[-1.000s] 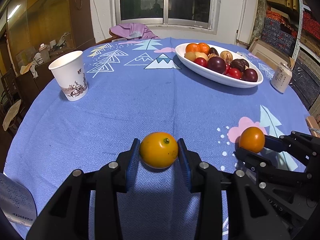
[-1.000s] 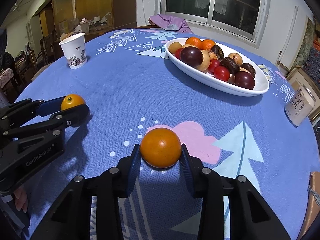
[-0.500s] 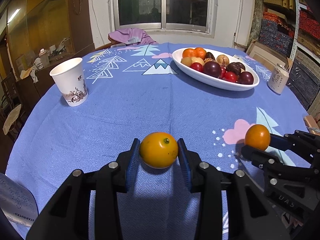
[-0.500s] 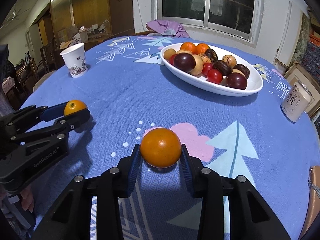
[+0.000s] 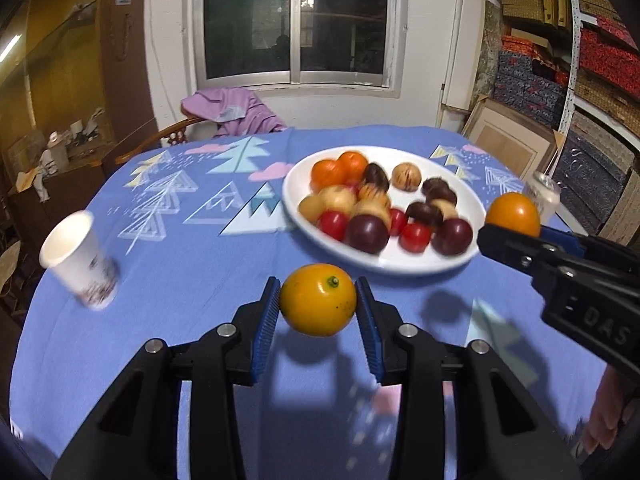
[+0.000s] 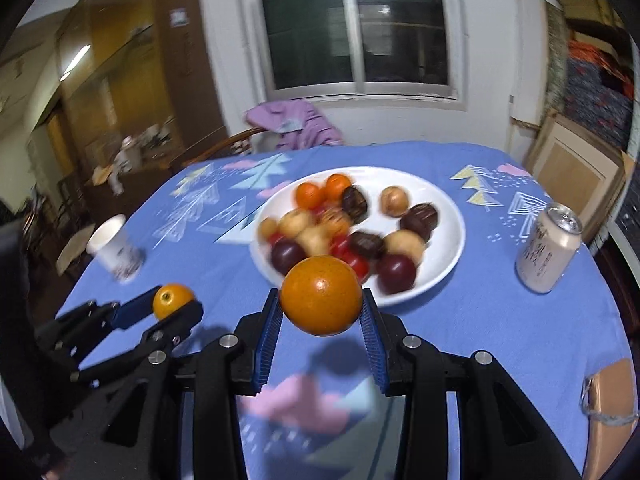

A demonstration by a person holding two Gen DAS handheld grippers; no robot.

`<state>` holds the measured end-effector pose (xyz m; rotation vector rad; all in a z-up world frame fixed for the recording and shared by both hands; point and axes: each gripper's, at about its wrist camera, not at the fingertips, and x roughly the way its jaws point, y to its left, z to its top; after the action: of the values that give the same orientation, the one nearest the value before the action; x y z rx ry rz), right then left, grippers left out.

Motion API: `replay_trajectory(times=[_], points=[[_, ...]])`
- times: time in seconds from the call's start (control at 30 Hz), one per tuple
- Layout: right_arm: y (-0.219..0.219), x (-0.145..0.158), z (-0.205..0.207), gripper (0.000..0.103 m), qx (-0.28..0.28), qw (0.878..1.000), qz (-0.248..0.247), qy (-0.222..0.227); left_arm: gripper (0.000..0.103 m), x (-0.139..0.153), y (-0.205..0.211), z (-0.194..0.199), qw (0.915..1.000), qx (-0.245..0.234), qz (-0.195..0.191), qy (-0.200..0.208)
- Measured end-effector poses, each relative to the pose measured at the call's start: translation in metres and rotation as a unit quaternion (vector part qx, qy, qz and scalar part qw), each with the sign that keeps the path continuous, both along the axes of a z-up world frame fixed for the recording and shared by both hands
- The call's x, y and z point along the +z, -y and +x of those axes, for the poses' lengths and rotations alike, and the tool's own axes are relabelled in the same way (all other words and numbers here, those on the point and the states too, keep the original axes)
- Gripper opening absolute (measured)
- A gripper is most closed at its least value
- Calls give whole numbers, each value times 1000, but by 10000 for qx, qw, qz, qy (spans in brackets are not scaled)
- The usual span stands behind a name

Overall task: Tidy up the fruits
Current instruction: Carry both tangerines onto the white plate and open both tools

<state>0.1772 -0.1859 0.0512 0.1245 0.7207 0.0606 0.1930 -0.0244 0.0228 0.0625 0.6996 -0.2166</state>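
Note:
My left gripper (image 5: 318,308) is shut on a yellow-orange citrus fruit (image 5: 318,305) and holds it in the air above the blue tablecloth, short of the white oval plate (image 5: 296,196) heaped with several fruits. My right gripper (image 6: 321,307) is shut on a darker orange (image 6: 321,295), also lifted, at the plate's (image 6: 448,256) near rim. In the left wrist view the right gripper (image 5: 514,226) with its orange (image 5: 513,209) is at the right. In the right wrist view the left gripper (image 6: 176,306) with its fruit (image 6: 173,300) is at the lower left.
A white paper cup (image 5: 78,260) stands at the left of the table, also seen in the right wrist view (image 6: 116,254). A drinks can (image 6: 548,254) stands right of the plate. A chair with a purple cloth (image 5: 232,112) is behind the table. Boxes are stacked at the right wall.
Both grippers have lifted their fruits off the tablecloth and moved forward toward the plate. The views are blurred by motion.

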Motion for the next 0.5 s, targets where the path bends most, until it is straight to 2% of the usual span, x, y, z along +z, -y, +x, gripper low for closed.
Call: replay_trajectory(times=[0.23, 0.27, 0.3, 0.33, 0.37, 0.4, 0.43, 0.5], points=[[45, -27, 66, 41, -723, 9957, 501, -287, 40, 0, 50, 83, 9994, -174, -201, -227], [49, -31, 72, 41, -796, 9948, 551, -309, 46, -1, 55, 91, 9996, -132, -160, -190], [54, -34, 77, 41, -921, 9936, 541, -355, 59, -2, 59, 98, 9999, 30, 1, -114], [58, -37, 80, 44, -1018, 9924, 561, -399, 73, -3, 61, 104, 9998, 170, 105, -34], [64, -40, 80, 47, -1091, 9911, 632, -421, 79, -3, 60, 107, 9995, 269, 161, 39], [69, -41, 79, 55, -1124, 9903, 706, -408, 89, -3, 58, 108, 9993, 330, 155, 89], [72, -42, 77, 63, -1120, 9902, 741, -374, 95, -3, 53, 108, 9993, 349, 68, 94], [73, -42, 72, 66, -1114, 9904, 736, -365, 97, -4, 46, 105, 9996, 263, -79, -19]])
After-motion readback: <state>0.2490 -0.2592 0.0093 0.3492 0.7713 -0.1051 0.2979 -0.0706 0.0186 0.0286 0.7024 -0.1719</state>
